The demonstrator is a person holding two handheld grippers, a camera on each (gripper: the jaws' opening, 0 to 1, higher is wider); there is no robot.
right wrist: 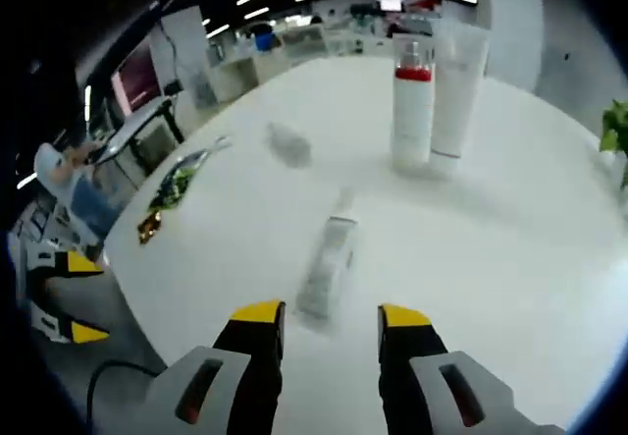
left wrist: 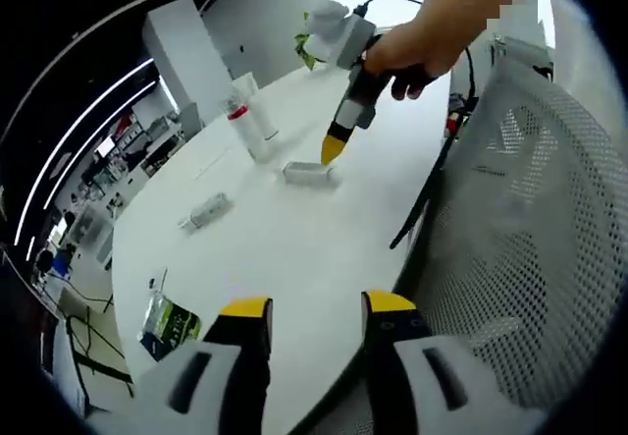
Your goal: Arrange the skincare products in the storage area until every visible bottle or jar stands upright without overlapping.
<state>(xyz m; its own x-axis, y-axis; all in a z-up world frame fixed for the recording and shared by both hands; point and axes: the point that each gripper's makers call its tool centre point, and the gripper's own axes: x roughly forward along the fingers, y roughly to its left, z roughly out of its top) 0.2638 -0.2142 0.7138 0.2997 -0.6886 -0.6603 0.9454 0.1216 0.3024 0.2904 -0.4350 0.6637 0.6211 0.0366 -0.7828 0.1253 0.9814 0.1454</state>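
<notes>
On a white round table [right wrist: 510, 258] a small clear bottle [right wrist: 329, 258] lies on its side. Its near end reaches the gap of my right gripper [right wrist: 331, 315], whose jaws stand open. Behind it a white bottle with a red band [right wrist: 412, 111] and a tall white tube [right wrist: 459, 81] stand upright side by side. Another small bottle [right wrist: 289, 143] lies further left, blurred. In the left gripper view the right gripper [left wrist: 334, 150], held by a hand, points down at the lying bottle [left wrist: 309, 172]. My left gripper [left wrist: 316, 307] hangs open at the table's [left wrist: 294, 258] near edge, holding nothing.
A green snack packet [right wrist: 177, 185] lies near the table's edge [left wrist: 172, 322]. A grey mesh chair [left wrist: 530, 219] stands close on the right of the left gripper. A green plant [right wrist: 616, 126] sits at the far side. The left gripper [right wrist: 64, 298] shows beyond the table's rim.
</notes>
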